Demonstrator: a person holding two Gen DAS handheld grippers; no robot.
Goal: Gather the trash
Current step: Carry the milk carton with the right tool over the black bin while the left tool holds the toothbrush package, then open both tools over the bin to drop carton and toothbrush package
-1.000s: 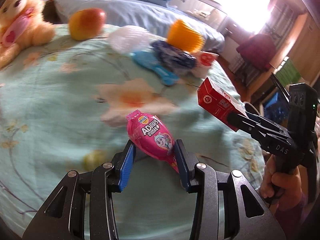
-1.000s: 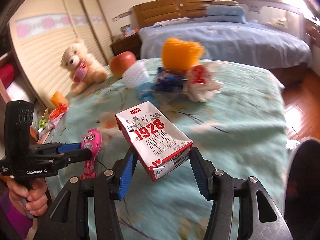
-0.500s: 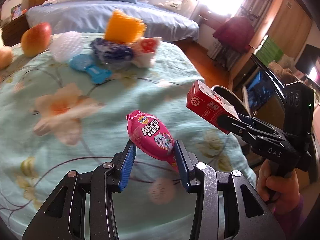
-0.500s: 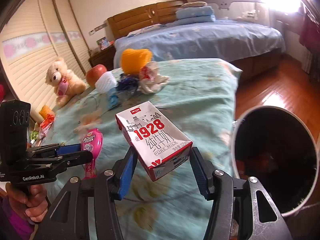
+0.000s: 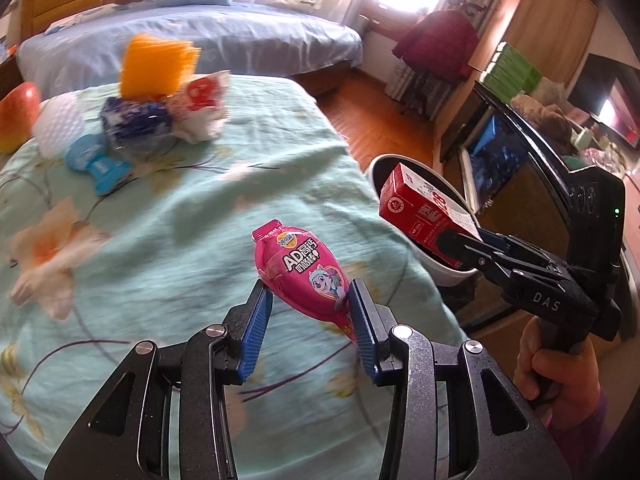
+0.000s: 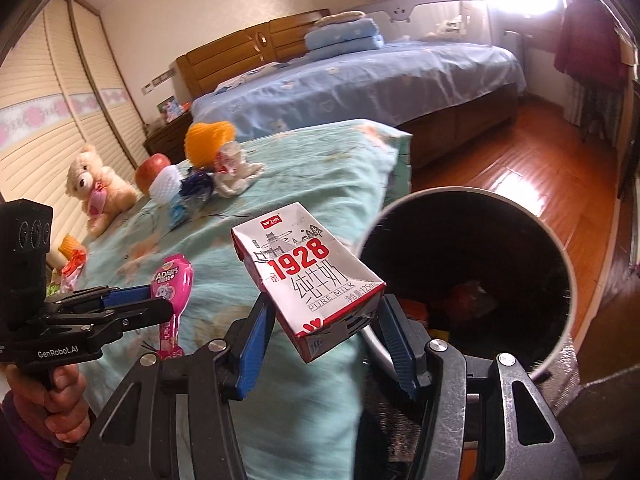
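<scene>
My left gripper (image 5: pixel 310 304) is shut on a pink snack pouch (image 5: pixel 304 276) and holds it above the green floral bedspread (image 5: pixel 168 216). The pouch also shows in the right wrist view (image 6: pixel 172 292). My right gripper (image 6: pixel 324 332) is shut on a red and white "1928" milk carton (image 6: pixel 312 284), held beside the rim of a round dark bin (image 6: pixel 472 264) with trash inside. In the left wrist view the carton (image 5: pixel 424 216) hangs over the bin's rim (image 5: pixel 380 164).
On the far bed stand an orange foam net (image 5: pixel 156 64), a crumpled white wrapper (image 5: pixel 200 108), a blue wrapper (image 5: pixel 136 124), a blue tag (image 5: pixel 96 160), a white foam net (image 5: pixel 56 124) and an apple (image 5: pixel 16 116). A teddy bear (image 6: pixel 96 184) sits left. Wooden floor (image 6: pixel 528 152) lies right.
Both grippers have swung right, away from the pile on the bed, toward the bin. The carton now sits at the bin's rim. Both grips are unchanged.
</scene>
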